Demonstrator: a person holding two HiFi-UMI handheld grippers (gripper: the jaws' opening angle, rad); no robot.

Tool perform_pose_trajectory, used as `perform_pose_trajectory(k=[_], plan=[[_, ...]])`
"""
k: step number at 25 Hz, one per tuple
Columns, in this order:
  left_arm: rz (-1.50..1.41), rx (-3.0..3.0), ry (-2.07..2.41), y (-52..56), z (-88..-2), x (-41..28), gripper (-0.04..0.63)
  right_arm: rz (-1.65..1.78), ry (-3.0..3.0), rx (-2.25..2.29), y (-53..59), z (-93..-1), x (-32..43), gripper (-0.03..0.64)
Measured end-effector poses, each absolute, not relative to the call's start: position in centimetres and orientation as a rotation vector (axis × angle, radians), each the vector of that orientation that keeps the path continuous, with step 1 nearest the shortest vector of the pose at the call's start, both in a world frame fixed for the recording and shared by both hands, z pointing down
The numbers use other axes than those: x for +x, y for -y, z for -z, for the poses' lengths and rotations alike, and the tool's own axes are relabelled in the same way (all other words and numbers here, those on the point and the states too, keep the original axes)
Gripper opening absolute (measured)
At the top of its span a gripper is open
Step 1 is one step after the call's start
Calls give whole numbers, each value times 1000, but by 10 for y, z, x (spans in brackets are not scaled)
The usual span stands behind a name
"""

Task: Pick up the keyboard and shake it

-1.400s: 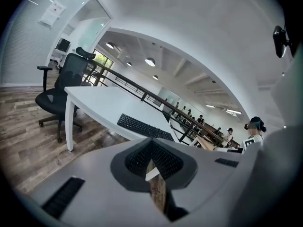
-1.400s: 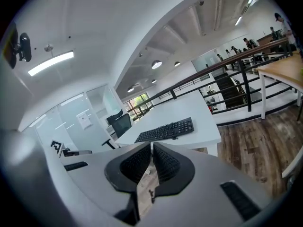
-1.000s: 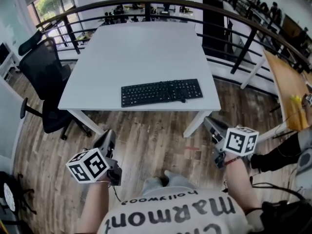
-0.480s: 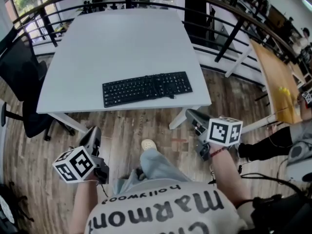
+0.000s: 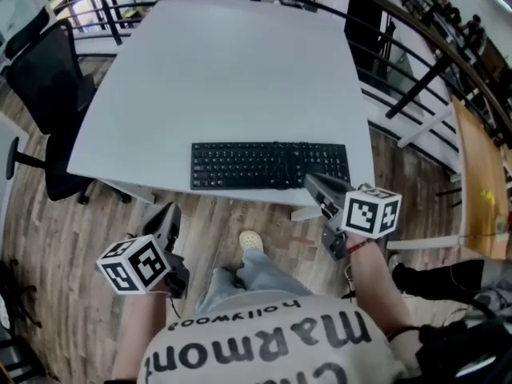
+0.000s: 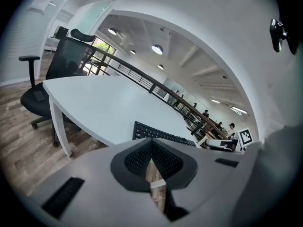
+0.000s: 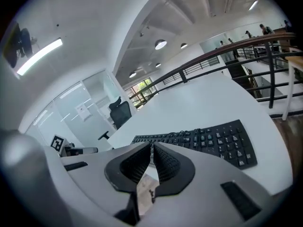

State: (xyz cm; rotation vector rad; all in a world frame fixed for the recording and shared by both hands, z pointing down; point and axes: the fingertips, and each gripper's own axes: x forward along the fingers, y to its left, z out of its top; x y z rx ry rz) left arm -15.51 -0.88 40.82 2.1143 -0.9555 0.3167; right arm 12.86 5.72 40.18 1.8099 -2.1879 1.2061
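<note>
A black keyboard [image 5: 270, 165] lies flat along the front edge of the white table [image 5: 224, 62]. My right gripper [image 5: 312, 182] hovers at the table's front edge, just short of the keyboard's right part, shut with nothing between its jaws. In the right gripper view the keyboard [image 7: 208, 138] stretches just beyond the closed right gripper [image 7: 152, 145]. My left gripper [image 5: 169, 214] hangs lower, over the wooden floor in front of the table, also shut and empty. The left gripper view shows the keyboard [image 6: 161, 134] past the closed left gripper [image 6: 151, 143].
A black office chair [image 5: 48, 78] stands at the table's left side. A dark railing [image 5: 416, 22] runs behind and to the right. A wooden tabletop [image 5: 480, 158] sits at the far right. The person's shoe [image 5: 250, 241] is on the floor between the grippers.
The person has stepped closer to the table. The right gripper has risen forward to the table's front edge by the keyboard. The left gripper stays low in front of the table.
</note>
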Motion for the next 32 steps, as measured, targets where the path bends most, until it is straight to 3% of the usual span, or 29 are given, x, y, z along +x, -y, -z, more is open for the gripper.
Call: perform_pose_trajectory(k=[15,23,25,27,32], plan=[[-385,1970,1042,79,-456,-95,3,-1195,2303,1293,79,-451,134,46],[-419,1883,1142,85,-477,-104,3,-1145,2358,967,110,-467,109,51],[-430,1873,1150,84,-479,-106,3,-1119,2352,823,107,-472,96,99],[-433,1870,1161,82,-478,-107,3,-1100,2328,667,101,-478,84,216],[-435,1854,1186,79,-478,-114,3,-960,2213,357,95,-496,62,219]])
